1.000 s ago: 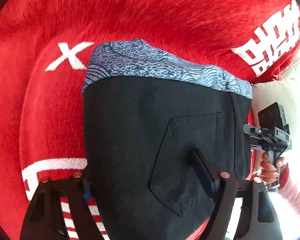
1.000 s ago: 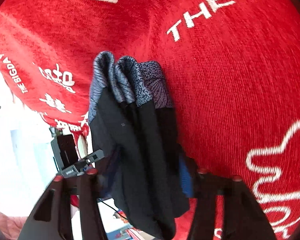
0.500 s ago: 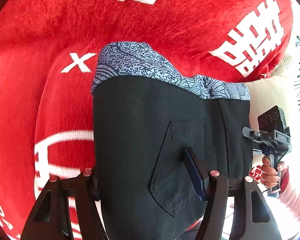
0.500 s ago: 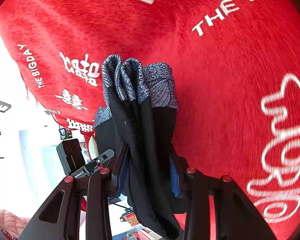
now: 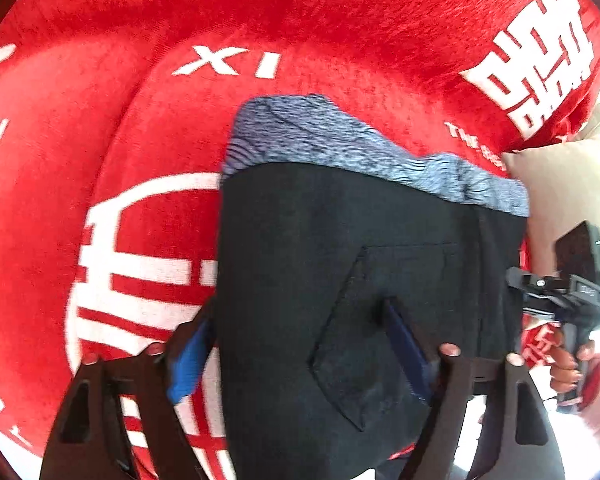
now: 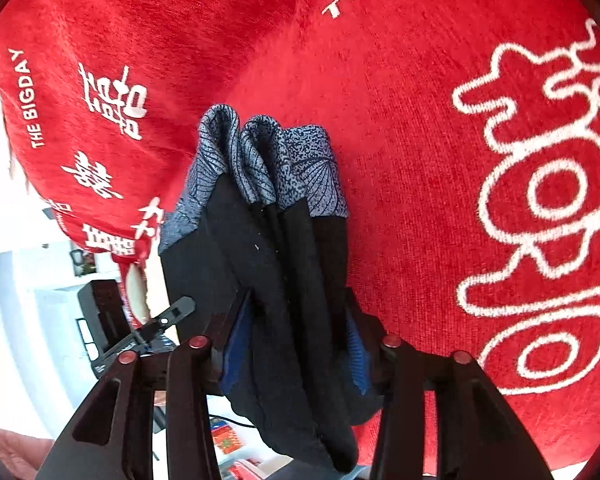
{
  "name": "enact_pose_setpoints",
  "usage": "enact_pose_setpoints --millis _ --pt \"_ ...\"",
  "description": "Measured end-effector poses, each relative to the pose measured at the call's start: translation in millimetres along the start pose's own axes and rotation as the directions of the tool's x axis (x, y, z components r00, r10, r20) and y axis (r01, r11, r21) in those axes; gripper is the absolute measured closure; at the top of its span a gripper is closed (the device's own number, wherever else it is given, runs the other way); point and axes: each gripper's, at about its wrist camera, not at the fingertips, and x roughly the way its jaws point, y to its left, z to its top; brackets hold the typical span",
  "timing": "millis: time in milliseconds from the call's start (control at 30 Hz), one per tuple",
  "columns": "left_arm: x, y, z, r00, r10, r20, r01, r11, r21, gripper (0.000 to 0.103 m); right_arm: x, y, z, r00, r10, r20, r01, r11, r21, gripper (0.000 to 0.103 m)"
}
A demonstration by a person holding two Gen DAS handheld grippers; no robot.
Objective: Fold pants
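Black pants (image 5: pixel 340 260) with a blue-grey patterned waistband (image 5: pixel 340 140) are folded into a thick stack over a red blanket (image 5: pixel 100 128). My left gripper (image 5: pixel 300 320) straddles them, jaws opening. Its right pad lies on the back pocket; its left pad stands bare beside the pants' edge. In the right wrist view the pants (image 6: pixel 268 260) show as a narrow bundle of layers. My right gripper (image 6: pixel 296 304) is shut on that bundle, its jaws easing apart, with fabric still touching both pads. The pants' lower end is hidden under the fingers.
The red blanket (image 6: pixel 420 120) with white lettering covers a soft seat and its back. A cream cushion (image 5: pixel 560 184) lies at the right edge. A hand (image 5: pixel 568 368) holds the other gripper's handle there. A bright room floor (image 6: pixel 20 280) shows past the blanket's left edge.
Both grippers and the pants have slid across the blanket, so the lettering has shifted. The left jaws have spread and the left blue pad now shows beside the pants' edge. The right jaws have widened slightly.
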Motion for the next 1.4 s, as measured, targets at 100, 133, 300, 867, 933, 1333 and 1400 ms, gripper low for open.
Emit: enact_pose_setpoints --millis 100,133,300,867,933,1333,1400 --pt "-8.2 0.1 -0.4 0.999 0.054 0.008 -0.054 0.999 0.007 0.017 -3.7 10.7 -1.9 0.996 -0.088 0.012 0.088 0.995 -0.041 0.05" --pt "-13.4 -1.0 -1.1 0.996 0.086 0.017 -0.086 0.996 0.009 0.017 -5.7 15.0 -3.1 0.992 -0.122 0.018 0.123 0.991 -0.051 0.05" --pt "-43.1 -11.7 -8.9 0.979 0.189 0.072 -0.19 0.982 0.009 0.017 -24.8 30.1 -10.1 0.959 -0.28 0.054 0.282 0.958 -0.048 0.05" --pt "-101.4 -84.5 -83.0 0.959 0.282 0.031 -0.282 0.959 -0.02 0.017 -74.4 91.4 -90.0 0.89 -0.45 0.077 0.456 0.872 -0.175 0.059" --pt "-108.1 -86.9 -92.3 0.952 0.304 0.027 -0.304 0.953 0.012 0.017 -73.7 102.0 -101.3 0.883 -0.459 0.1 0.47 0.869 -0.152 0.053" --pt "-159.3 -86.2 -128.5 0.947 0.312 0.077 -0.319 0.939 0.128 0.0 -66.2 166.6 -169.1 0.804 -0.559 0.2 0.59 0.792 -0.156 0.021" --pt "-162.3 -88.6 -131.0 0.941 0.329 0.082 -0.338 0.929 0.148 0.0 -65.7 174.8 -175.3 0.782 -0.585 0.216 0.619 0.769 -0.157 0.017"
